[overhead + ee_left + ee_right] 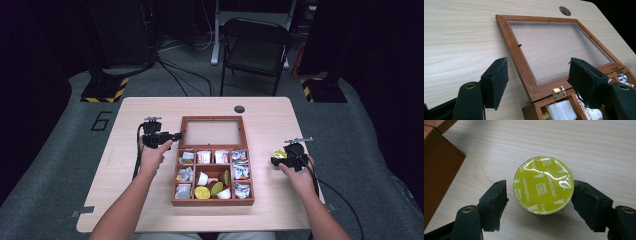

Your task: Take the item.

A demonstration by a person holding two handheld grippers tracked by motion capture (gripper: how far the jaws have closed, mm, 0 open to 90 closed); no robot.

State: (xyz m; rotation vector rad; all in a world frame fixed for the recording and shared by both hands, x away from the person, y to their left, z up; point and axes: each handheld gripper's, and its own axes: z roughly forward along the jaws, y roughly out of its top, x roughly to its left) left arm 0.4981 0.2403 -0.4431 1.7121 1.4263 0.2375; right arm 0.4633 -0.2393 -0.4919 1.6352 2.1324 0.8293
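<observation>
We see the R gripper (539, 195) released, a yellow-green capsule (543, 185) on the desk (586, 145) between its pads, a small gap each side. L gripper (537, 83) open w/ nothing gripped, over the hinge of the wooden box (213, 201); beyond it the lid (554, 47) lies flat. Box compartments hold sachets & capsules.

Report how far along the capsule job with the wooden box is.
Done: the box lid lies open flat, and one yellow-green capsule stands on the table right of the wooden box. In hand: the right gripper straddles it, fingers apart from it. Left: other capsules remain in the box compartments.
</observation>
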